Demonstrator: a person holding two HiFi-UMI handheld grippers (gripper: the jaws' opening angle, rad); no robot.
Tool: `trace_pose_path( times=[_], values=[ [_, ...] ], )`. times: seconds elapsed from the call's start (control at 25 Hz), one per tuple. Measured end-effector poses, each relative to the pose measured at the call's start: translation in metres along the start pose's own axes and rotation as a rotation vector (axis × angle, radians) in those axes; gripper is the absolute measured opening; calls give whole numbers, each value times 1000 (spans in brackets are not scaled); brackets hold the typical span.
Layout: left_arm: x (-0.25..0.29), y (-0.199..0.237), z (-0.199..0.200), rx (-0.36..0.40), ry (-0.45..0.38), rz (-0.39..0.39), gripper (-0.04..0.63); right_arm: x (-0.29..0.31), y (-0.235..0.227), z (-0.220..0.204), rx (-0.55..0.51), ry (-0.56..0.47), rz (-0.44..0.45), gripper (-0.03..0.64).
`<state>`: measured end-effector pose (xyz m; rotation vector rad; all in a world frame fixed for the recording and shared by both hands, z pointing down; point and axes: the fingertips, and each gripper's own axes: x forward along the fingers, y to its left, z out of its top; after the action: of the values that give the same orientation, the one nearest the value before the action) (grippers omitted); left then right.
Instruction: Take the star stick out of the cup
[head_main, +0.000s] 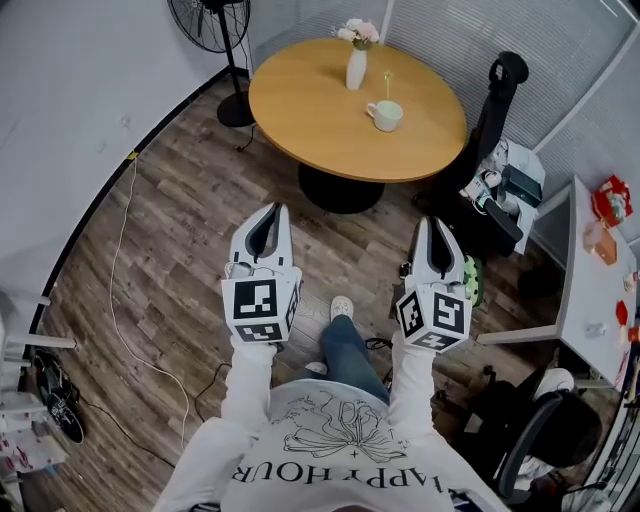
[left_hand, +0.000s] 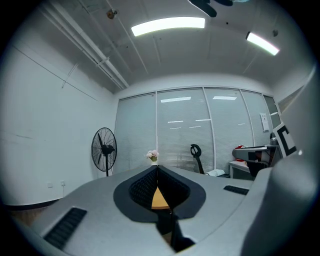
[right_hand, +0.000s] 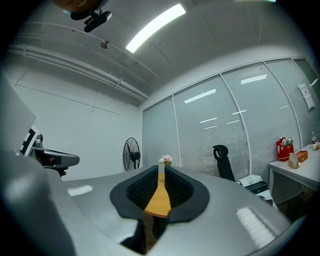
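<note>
A white cup (head_main: 386, 115) stands on the round wooden table (head_main: 300, 100) at the far side of the room, with a thin star stick (head_main: 388, 82) rising out of it. Both grippers are held level well short of the table, above the wooden floor. My left gripper (head_main: 277, 208) is shut, its tips meeting (left_hand: 157, 167) with nothing between them. My right gripper (head_main: 430, 222) stands open by a narrow gap (right_hand: 161, 169), empty, with the tabletop showing through it. The cup is hidden behind the jaws in both gripper views.
A white vase of flowers (head_main: 356, 68) stands on the table left of the cup. A standing fan (head_main: 210, 20) is at the back left, a black chair (head_main: 500, 100) right of the table, a white desk (head_main: 590, 270) at the right. A cable (head_main: 120, 260) lies on the floor.
</note>
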<state>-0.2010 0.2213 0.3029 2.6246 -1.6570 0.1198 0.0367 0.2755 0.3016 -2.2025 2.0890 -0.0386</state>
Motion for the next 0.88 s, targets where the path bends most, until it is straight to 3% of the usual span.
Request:
trace_pose_path(
  times=[0.88],
  values=[
    [229,8,40,-4,-29,121,6,247,-99,11,42,-9,97,38]
  ],
)
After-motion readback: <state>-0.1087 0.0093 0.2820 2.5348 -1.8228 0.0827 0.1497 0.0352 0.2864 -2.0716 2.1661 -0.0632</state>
